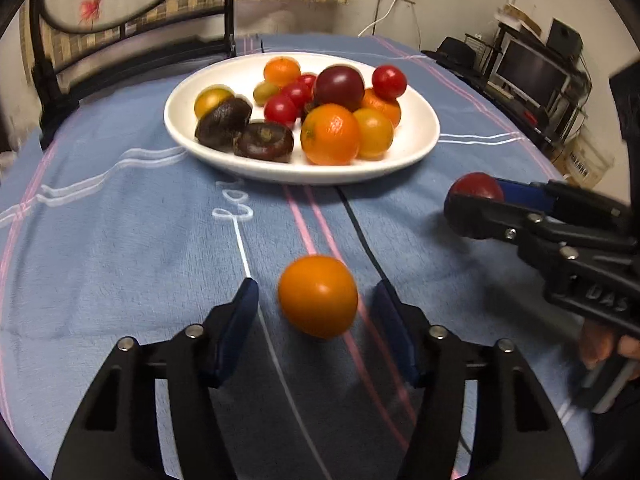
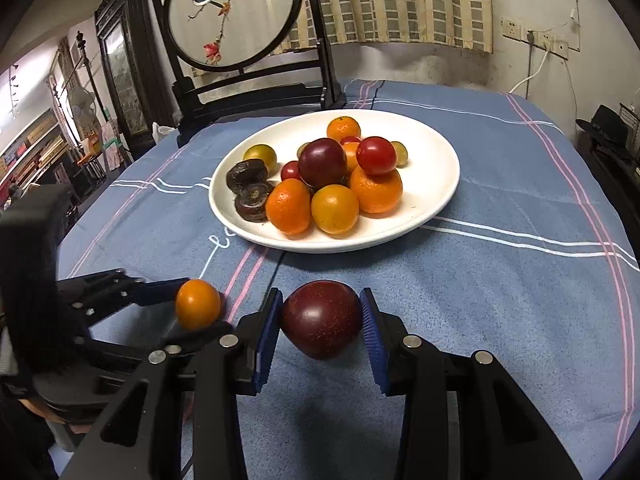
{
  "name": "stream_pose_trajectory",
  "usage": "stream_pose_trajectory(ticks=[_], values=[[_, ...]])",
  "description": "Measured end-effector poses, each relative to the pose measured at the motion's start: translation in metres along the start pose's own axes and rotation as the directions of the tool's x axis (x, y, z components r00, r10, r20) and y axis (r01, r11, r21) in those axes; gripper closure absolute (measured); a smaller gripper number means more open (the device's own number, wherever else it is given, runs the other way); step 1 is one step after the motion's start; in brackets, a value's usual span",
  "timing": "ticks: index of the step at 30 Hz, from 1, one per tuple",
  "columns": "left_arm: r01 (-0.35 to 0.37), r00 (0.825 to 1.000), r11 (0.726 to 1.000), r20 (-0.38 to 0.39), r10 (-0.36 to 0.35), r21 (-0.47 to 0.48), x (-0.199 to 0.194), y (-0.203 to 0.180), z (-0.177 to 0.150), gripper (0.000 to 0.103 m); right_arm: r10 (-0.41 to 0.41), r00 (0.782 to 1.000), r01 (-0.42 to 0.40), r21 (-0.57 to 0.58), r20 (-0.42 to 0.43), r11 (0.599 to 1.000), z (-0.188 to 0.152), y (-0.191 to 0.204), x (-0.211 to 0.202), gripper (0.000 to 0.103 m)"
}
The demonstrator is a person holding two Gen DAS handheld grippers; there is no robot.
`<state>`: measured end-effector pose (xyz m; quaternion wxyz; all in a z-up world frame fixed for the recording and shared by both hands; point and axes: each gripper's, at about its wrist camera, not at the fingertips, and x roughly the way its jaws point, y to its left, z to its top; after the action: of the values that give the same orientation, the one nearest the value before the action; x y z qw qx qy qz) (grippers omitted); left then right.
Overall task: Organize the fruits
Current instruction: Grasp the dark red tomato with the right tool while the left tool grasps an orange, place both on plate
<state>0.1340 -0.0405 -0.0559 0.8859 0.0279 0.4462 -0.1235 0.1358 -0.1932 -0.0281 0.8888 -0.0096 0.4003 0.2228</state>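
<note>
A: Left gripper (image 1: pixel 316 300) straddles the orange fruit (image 1: pixel 318 297), low centre of its view. Gaps show on both sides, so the pads aren't pressing; nothing gripped there.

B: Risk?

A: It's round and sits loose on the blue cloth (image 1: pixel 120 240). If one pad touches first, I'd expect it to roll out toward the bottom of the frame.

B: Right side?

A: Right gripper (image 2: pixel 322 320) is clenched on the dark red plum (image 2: pixel 322 320), lower centre. The pads hold it at its widest part, so it could slip if squeezed harder.

B: Plate?

A: White plate (image 2: pixel 432 200), centre frame, is heaped. Drop anything on the pile and the top red tomato (image 2: pixel 376 156) could tumble off.
</note>
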Motion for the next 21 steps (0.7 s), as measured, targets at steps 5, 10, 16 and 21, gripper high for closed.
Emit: stream_pose_trajectory(ticks=[5, 10, 16, 21], values=[[0.007, 1.0, 1.0, 0.006, -0.007, -0.004, -0.004, 0.003, 0.0, 0.067, -0.002, 1.0, 0.002, -0.003, 0.013, 1.0, 0.0, 0.0, -0.003, 0.063], [-0.011, 0.997, 1.0, 0.075, 0.01, 0.02, -0.025, 0.003, 0.004, 0.067, -0.031, 0.999, 0.031, -0.009, 0.023, 0.999, 0.0, 0.001, 0.0, 0.063], [-0.029, 0.995, 1.0, 0.099, 0.029, -0.006, -0.039, 0.013, 0.024, 0.067, -0.014, 0.998, 0.014, -0.011, 0.061, 1.0, 0.012, 0.009, -0.011, 0.063], [-0.073, 0.992, 0.995, 0.095, 0.079, -0.065, -0.03, 0.029, 0.067, 0.067, -0.037, 0.992, 0.045, -0.068, 0.121, 0.997, 0.043, 0.016, -0.016, 0.063]])
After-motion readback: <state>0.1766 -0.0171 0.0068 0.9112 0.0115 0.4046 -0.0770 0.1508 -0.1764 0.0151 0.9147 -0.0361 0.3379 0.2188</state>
